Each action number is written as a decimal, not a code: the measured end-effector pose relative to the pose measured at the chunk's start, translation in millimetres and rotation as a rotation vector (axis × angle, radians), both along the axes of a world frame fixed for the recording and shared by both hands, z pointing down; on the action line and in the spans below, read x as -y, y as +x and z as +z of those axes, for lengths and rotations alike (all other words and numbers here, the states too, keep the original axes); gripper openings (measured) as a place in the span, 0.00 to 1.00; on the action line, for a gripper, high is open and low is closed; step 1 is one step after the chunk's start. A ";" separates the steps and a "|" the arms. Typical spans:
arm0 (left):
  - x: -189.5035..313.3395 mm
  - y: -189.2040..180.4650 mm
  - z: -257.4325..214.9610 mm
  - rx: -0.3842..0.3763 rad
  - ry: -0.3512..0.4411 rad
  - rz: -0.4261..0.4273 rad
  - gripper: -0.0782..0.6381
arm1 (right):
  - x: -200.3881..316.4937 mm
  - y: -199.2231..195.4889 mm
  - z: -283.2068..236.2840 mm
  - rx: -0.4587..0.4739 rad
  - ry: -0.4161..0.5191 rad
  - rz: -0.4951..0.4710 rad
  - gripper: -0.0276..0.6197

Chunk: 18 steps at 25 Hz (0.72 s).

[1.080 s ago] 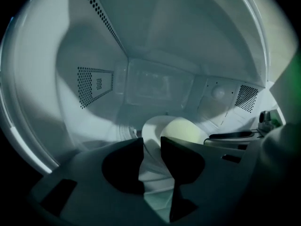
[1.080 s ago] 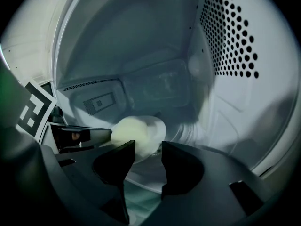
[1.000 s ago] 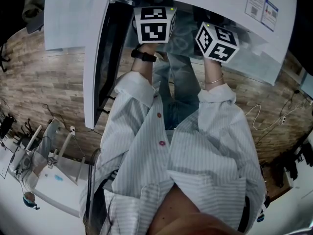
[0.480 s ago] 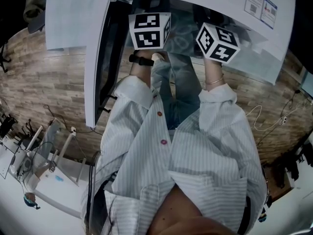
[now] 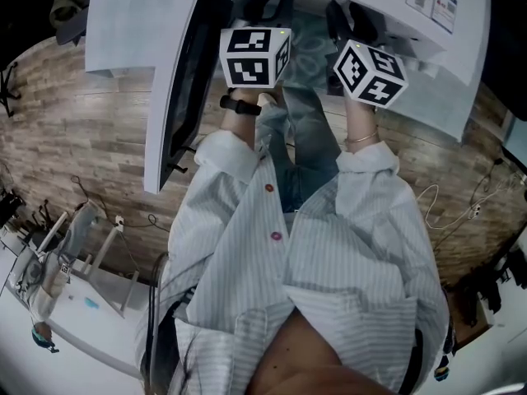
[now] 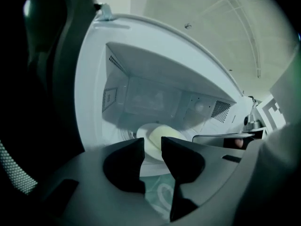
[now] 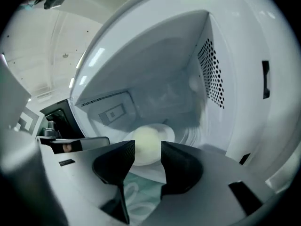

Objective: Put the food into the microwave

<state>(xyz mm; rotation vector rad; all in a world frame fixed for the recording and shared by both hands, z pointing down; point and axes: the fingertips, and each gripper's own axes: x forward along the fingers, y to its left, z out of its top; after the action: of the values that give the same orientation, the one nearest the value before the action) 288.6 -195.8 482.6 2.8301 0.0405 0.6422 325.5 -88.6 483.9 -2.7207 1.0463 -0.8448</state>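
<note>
Drawn slightly back from the microwave [image 6: 155, 74], the left hand-held gripper [image 6: 152, 147] and right hand-held gripper [image 7: 147, 149] hover with jaws narrowly apart, empty, while the pale food [image 6: 163, 135] on its plate [image 6: 140, 134] lies straight ahead inside, mid-frame, about equally near both.

The left arm [image 5: 216, 183] and the right arm [image 5: 372, 200], both in pale striped sleeves, reach forward side by side. The dark plastic left gripper [image 6: 151, 150] and the matching right gripper [image 7: 147, 155] each hold their jaws slightly parted and empty.
</note>
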 end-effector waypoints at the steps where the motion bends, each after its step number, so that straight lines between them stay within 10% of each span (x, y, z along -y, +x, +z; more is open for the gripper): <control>1: -1.0 -4.2 -3.8 -0.004 -0.001 0.000 0.27 | 0.8 -3.9 -3.5 -0.001 0.005 -0.007 0.33; 18: -38.3 -68.6 -91.3 -0.147 -0.052 0.041 0.23 | 16.9 -79.0 -91.1 -0.049 0.164 -0.154 0.18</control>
<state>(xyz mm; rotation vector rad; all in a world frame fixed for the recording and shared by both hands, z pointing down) 219.9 -157.6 391.3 2.8273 0.1384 0.4337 246.5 -105.5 392.8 -2.5635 1.2879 -0.6819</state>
